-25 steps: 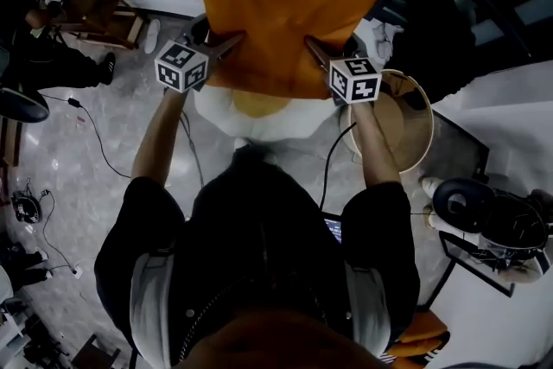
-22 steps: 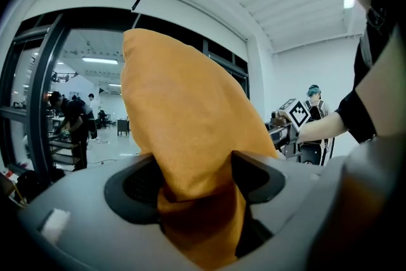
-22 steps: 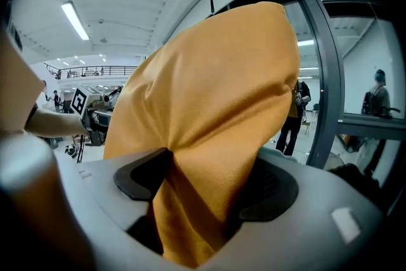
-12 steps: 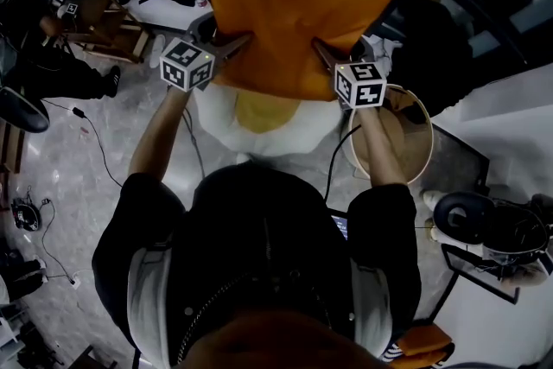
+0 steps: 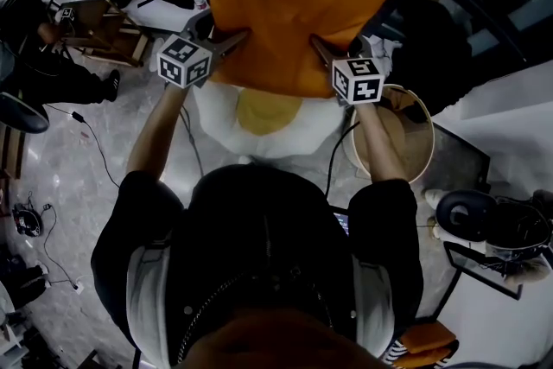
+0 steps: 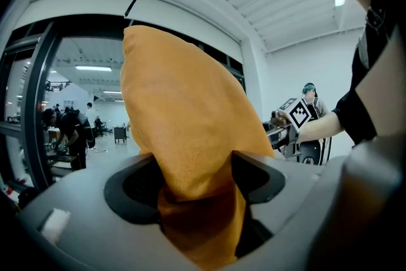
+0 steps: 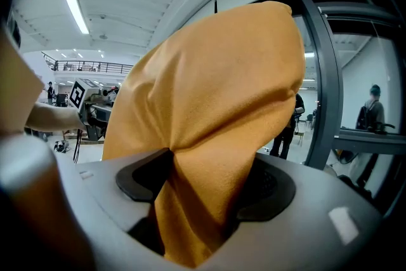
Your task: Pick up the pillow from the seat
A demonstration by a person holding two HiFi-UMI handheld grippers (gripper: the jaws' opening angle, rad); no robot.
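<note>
Both of your grippers have carried the pillow (image 5: 298, 4) a little higher than a second ago, so more of the white seat (image 5: 216, 112) and its yellow centre (image 5: 268, 111) now shows under the pillow's lower edge in the head view. Your arms reach forward side by side, much as they did then. Your left gripper (image 5: 232, 41) is pinching the pillow's lower left corner. In the left gripper view the orange fabric is bunched between the two dark pads, which press into it from both sides, and a fold hangs down below them. Your right gripper (image 5: 321, 49) is clamped the same way on the lower right corner, with the cloth creased and squeezed between its pads and the rest of the pillow swelling up above the jaws. The pillow is stretched between the two grippers, lifted off the seat and held out in front of you above it, its broad orange face turned up toward your head. A round wooden tub (image 5: 429, 130) stands just beside the seat under your right forearm. A thin black cable (image 5: 91, 134) trails over the grey floor (image 5: 78, 212) on your left.
</note>
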